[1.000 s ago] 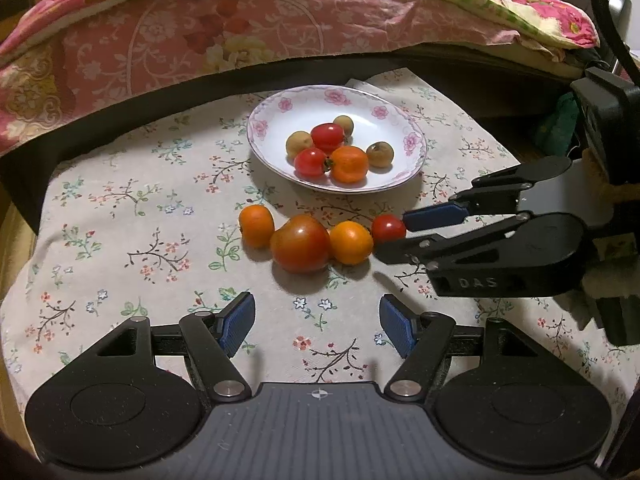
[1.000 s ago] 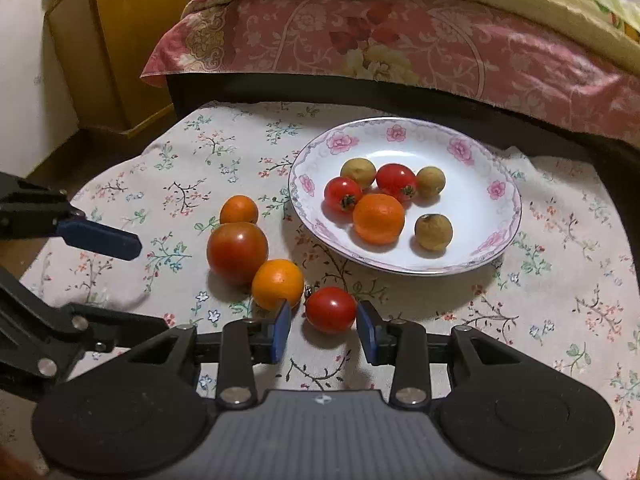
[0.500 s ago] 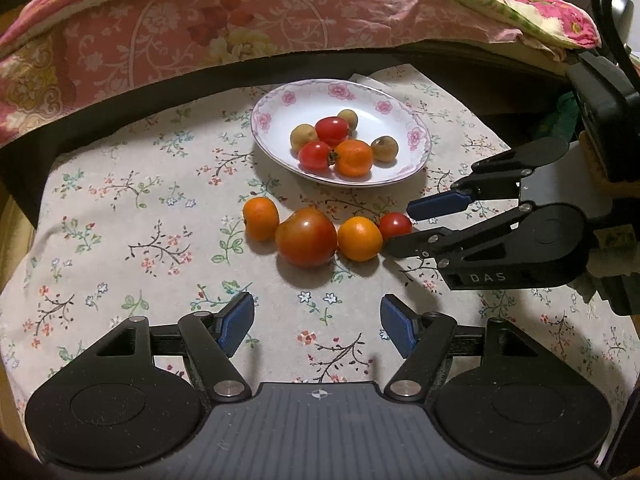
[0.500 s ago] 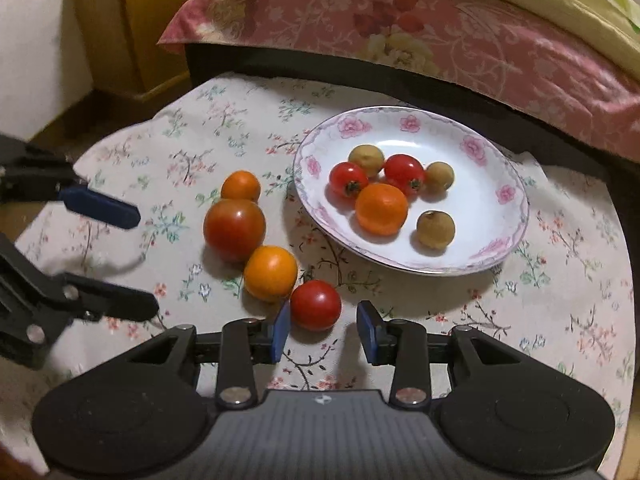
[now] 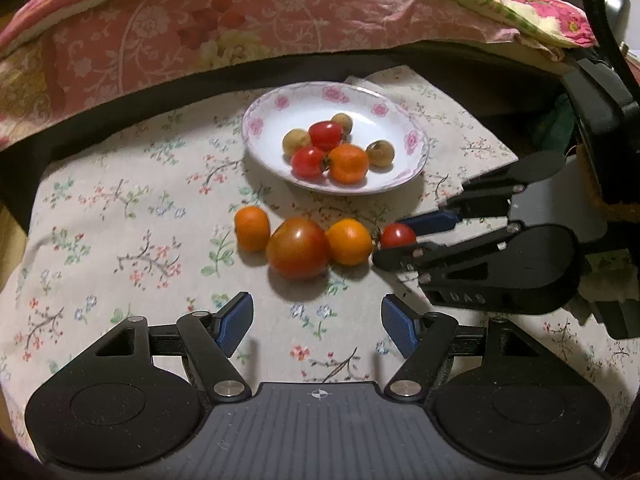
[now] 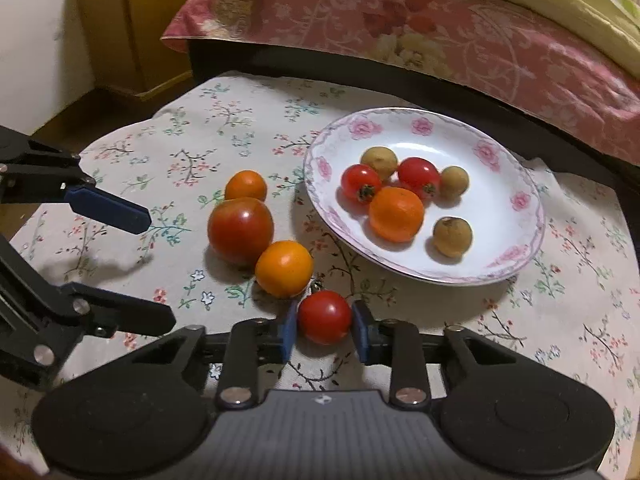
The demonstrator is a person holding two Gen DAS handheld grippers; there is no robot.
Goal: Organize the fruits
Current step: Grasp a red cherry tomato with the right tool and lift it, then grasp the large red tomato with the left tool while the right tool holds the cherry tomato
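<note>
right gripper [image 6: 324, 330] pinches the cherry tomato [image 6: 324, 317] (beside the plate [image 6: 516, 248]); left gripper [image 5: 317, 323] open.

cloth [image 6: 560, 280]: cream, small flower print, covers a low surface | bed [image 6: 440, 40]: just behind, dark frame edge, pink floral quilt over it, yellow-green cover on top | cabinet [image 6: 132, 20]: yellow wood, far left | wall [image 6: 36, 40]: white, beside cabinet | light: dim, warm, indoor
</note>
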